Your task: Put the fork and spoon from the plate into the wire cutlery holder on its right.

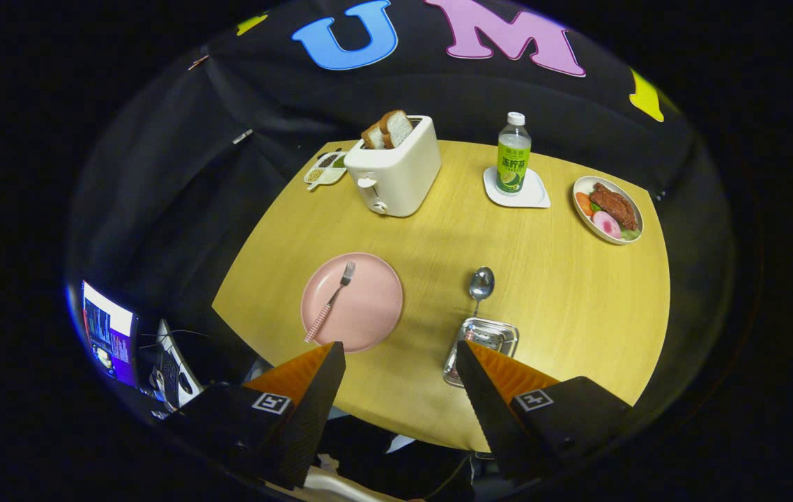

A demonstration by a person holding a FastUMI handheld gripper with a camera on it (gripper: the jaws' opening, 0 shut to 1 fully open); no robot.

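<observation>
1 fork [332,301] lies on the pink plate [368,314], tines away from the claw [400,348]. The spoon [480,284] stands in the wire holder [486,341] right of the plate, bowl up. The claw's 2 fingers [313,390] are spread wide above the table [543,293], holding nothing. Beyond: toaster [396,174] with bread, bottle [513,153] on a coaster, food dish [609,209].

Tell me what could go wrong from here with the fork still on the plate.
The fork lies flat on the pink plate, so the open gripper may slip off its thin handle or shove the plate. The spoon already stands in the holder; dropping the fork in carelessly could knock it out.
</observation>
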